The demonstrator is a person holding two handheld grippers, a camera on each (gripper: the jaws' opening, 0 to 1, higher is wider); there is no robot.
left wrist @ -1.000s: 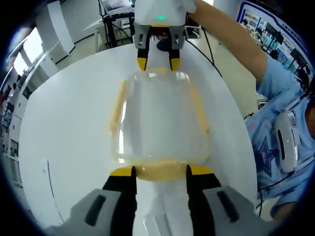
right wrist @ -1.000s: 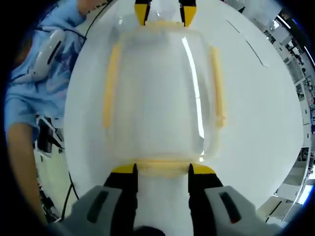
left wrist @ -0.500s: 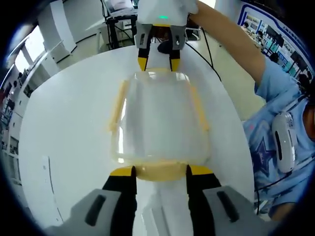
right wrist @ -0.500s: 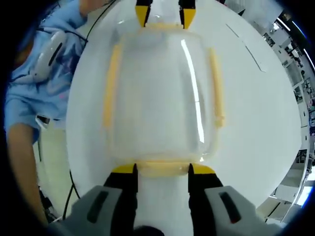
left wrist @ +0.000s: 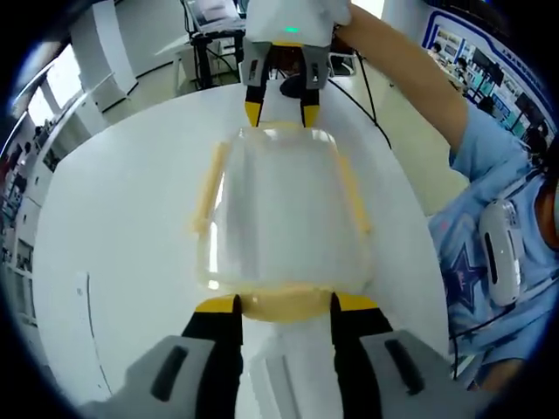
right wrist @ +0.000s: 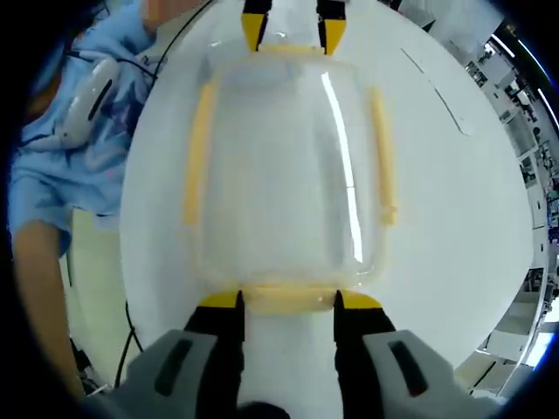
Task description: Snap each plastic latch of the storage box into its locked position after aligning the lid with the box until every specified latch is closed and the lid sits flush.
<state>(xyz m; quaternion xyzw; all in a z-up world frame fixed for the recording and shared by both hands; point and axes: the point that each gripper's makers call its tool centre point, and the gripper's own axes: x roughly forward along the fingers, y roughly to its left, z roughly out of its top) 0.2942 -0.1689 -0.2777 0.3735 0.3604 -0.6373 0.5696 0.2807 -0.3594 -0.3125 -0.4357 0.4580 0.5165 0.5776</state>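
Left gripper view: left gripper (left wrist: 285, 304), jaws spread, is straddling the near end latch (left wrist: 284, 304) of the clear storage box (left wrist: 279, 209) sitting on the white surface (left wrist: 113, 201); right gripper view: right gripper (right wrist: 287, 302), likewise spread, is bracketing the opposite end latch (right wrist: 288, 299), so uneven pushing is risking sliding the box or leaving the lid (right wrist: 279, 157) unseated.

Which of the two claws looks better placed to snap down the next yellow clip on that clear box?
Neither clearly. The left gripper straddles the yellow latch at its end of the storage box, and the right gripper straddles the opposite end latch likewise. Both sit open at their own latch, so each suits its own end.
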